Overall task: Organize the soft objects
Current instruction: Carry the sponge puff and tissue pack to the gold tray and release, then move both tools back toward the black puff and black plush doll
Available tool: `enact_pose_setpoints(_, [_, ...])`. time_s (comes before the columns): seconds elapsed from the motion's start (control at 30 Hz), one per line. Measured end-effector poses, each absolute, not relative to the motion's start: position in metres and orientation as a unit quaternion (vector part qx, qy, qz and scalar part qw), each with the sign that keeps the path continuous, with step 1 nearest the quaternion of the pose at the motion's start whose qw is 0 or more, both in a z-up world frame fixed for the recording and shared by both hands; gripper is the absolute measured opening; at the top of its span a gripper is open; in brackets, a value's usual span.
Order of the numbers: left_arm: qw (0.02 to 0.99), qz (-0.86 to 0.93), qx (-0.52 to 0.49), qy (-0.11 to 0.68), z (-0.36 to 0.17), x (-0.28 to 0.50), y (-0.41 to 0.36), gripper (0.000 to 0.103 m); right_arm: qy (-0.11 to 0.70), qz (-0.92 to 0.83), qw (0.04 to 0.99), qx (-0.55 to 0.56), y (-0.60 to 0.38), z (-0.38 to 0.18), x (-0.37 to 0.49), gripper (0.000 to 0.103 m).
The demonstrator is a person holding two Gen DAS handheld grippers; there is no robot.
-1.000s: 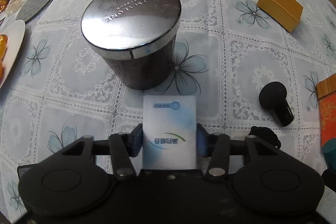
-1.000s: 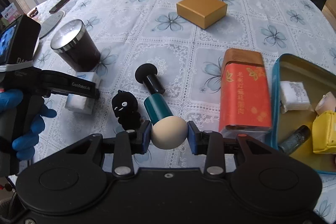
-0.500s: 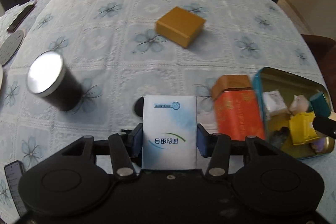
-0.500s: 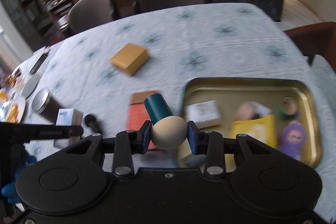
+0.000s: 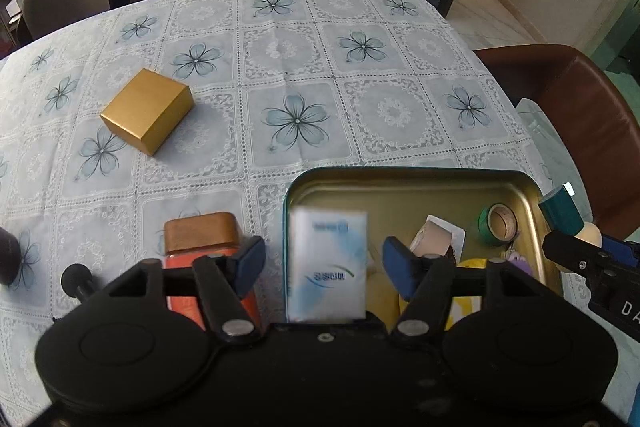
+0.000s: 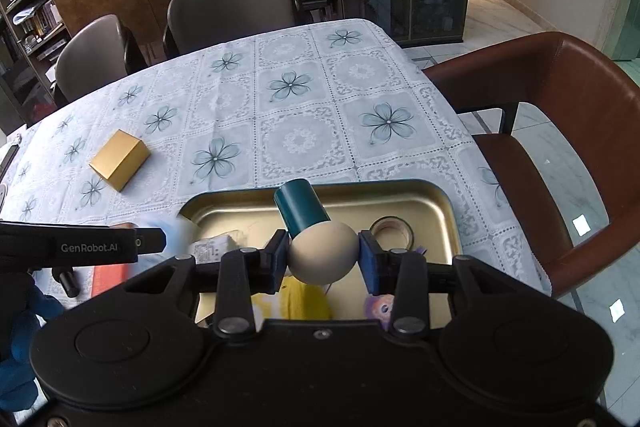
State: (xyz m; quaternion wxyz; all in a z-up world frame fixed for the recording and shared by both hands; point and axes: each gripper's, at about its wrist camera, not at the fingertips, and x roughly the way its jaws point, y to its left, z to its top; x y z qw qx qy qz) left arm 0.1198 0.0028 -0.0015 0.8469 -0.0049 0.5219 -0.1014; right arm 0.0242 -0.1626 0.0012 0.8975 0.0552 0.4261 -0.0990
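My left gripper (image 5: 324,263) has its fingers spread wide, both blue pads clear of the white tissue pack (image 5: 327,265) that shows blurred between them, over the near left corner of the gold tray (image 5: 404,187). Half a second ago those pads were clamped on the pack's sides; now there is a gap at each side.

My right gripper (image 6: 323,257) is pinching the beige ball end of the teal-handled piece (image 6: 316,231), pads pressed against both sides of the ball, the teal cylinder tilting up and away over the tray (image 6: 440,203). That grip is unchanged from the earlier frame.

Inside the tray I can see a tape roll (image 5: 500,225) toward its far right corner, a yellow item (image 6: 300,301) and a purple toy (image 6: 382,307) along its near edge. Left of the tray stands the orange tin (image 5: 204,255), and farther beyond it the gold box (image 5: 146,111). Both grippers have moved over the tray from the left part of the table.
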Motion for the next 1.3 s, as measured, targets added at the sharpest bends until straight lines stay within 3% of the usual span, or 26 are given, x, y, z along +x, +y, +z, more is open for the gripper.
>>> enact_pose_setpoints(0.33, [0.823, -0.073, 0.001, 0.563, -0.026, 0.110, 0.007, 0.078, 0.440, -0.082, 0.886, 0.121, -0.201, -0.009, 0.032, 0.043])
enact_pose_setpoints(0.73, [0.795, -0.055, 0.027, 0.604, -0.043, 0.075, 0.033, 0.089, 0.472, -0.104, 0.868, 0.115, -0.203, -0.023, 0.022, 0.043])
enact_pose_setpoints(1.3, [0.785, -0.017, 0.011, 0.619, -0.066, 0.017, 0.149, 0.090, 0.493, -0.062, 0.866, 0.058, -0.087, -0.029, 0.017, 0.043])
